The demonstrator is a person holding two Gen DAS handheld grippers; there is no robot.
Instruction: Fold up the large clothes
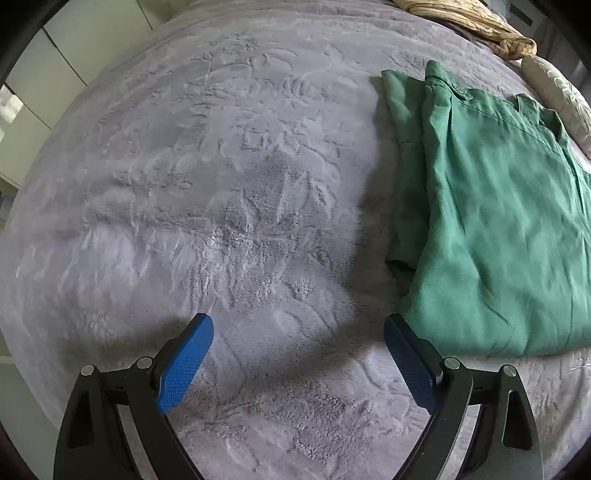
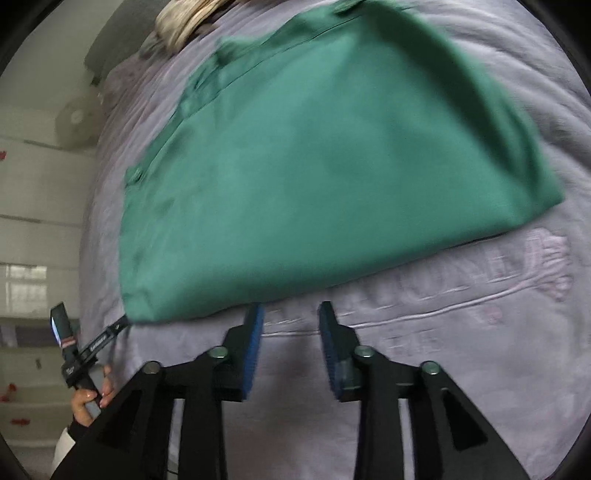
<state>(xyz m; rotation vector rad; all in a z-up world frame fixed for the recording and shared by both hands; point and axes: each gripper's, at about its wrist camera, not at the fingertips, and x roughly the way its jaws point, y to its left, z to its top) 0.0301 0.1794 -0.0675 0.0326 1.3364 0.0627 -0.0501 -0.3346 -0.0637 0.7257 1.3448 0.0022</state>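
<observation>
While the left tool [image 1: 298, 354] hangs over the bare grey plush cover of the bed [image 1: 192, 184], its blue pads stand wide apart with nothing between them, and the green garment [image 1: 491, 221] lies just beside its right finger, spread toward the right side of the bed with a narrower layer peeking out from under its left border. A striped yellowish bundle [image 1: 476, 26] and a pale pillow [image 1: 565, 96] sit at the far edge of the bed, beyond the garment. From the right wrist the picture is blurred, yet the right tool [image 2: 291, 314] clearly has its pads apart and empty, poised just short of the garment's near hem, which runs across the cover in front of it; the garment [image 2: 332, 166] looks already doubled into a broad flat panel. At the lower left of that view a hand [image 2: 88, 398] grips the other tool's handle by the near edge of the bed. My guess is that another fold is being lined up. To do it well, I would take the near hem at both corners, one tool each, biting through all layers, then lift evenly and lay the hem toward the far edge so the borders meet square and the hidden layer does not drag askew.
</observation>
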